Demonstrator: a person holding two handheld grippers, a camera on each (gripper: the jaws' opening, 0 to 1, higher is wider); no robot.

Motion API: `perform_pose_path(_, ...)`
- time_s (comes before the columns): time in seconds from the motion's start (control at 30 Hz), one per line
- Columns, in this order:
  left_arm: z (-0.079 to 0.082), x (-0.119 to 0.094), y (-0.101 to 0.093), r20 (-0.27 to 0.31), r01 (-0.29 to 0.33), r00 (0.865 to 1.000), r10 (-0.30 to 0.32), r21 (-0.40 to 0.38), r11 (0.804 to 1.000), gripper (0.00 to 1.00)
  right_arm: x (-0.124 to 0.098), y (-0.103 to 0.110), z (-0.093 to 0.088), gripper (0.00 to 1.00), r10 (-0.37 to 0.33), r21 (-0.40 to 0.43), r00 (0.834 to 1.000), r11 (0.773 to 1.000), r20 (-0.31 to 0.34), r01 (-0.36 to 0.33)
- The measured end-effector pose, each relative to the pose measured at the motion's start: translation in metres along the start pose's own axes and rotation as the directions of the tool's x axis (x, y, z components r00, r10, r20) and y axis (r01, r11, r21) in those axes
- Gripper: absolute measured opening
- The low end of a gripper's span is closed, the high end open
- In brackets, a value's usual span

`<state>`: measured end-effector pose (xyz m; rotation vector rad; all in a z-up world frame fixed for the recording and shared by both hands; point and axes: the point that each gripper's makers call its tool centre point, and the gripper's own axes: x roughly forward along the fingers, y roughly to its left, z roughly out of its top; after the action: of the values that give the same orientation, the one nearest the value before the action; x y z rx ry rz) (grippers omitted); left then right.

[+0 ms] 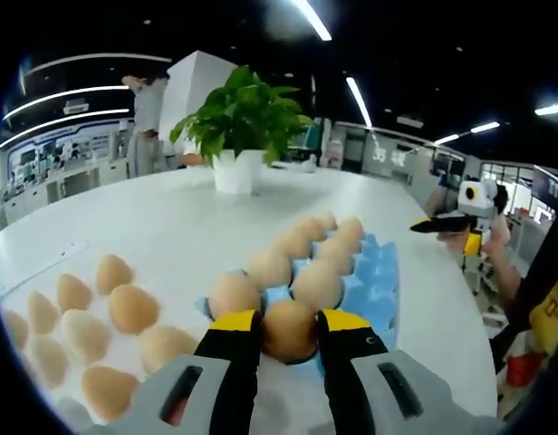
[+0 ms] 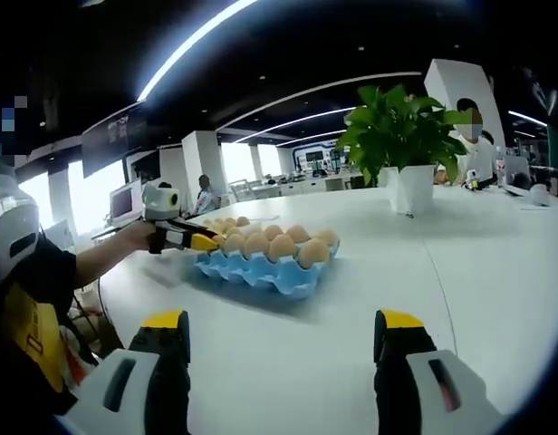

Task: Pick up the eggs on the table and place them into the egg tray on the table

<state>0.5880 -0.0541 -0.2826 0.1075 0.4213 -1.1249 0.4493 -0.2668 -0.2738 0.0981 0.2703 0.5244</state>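
Potted plant (image 1: pixel 241 122): green leaves, white pot (image 1: pixel 237 170), stood upright on white table (image 1: pixel 170 227) toward far edge. Same plant seen in right gripper view (image 2: pixel 401 136). White pillar (image 1: pixel 196 86) seen behind plant. Person (image 1: pixel 149 113) seen standing past far table edge. Ceiling light strips (image 1: pixel 359 100) lit overhead. Seated person (image 2: pixel 205 194) seen at distant desks.
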Motion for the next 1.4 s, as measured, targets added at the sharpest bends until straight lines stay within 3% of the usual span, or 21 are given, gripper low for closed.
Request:
perform_pose_path(0.43,0.0,-0.001,-0.001,-0.022,-0.006,1.0,0.006,0.026,1.0,0.28,-0.007,0.005,0.002,0.87,-0.011,-0.006,1.0,1.0,0.0,0.011)
perform_pose_path(0.8,0.014,-0.019,-0.007,-0.004,0.004,1.0,-0.004,0.04,0.999,0.38,-0.006,0.015,0.007,0.87,-0.001,-0.023,1.0,1.0,-0.005,0.001)
perform_pose_path(1.3,0.018,-0.062,-0.009,0.038,-0.012,0.999,0.01,0.045,0.999,0.67,-0.001,0.025,0.01,0.87,0.018,-0.042,1.0,0.999,-0.017,-0.019)
perform_pose_path(1.4,0.018,-0.075,-0.005,0.048,-0.041,0.998,0.038,0.057,0.998,0.73,0.0,0.028,0.011,0.87,0.021,-0.046,1.0,0.999,-0.018,-0.022)
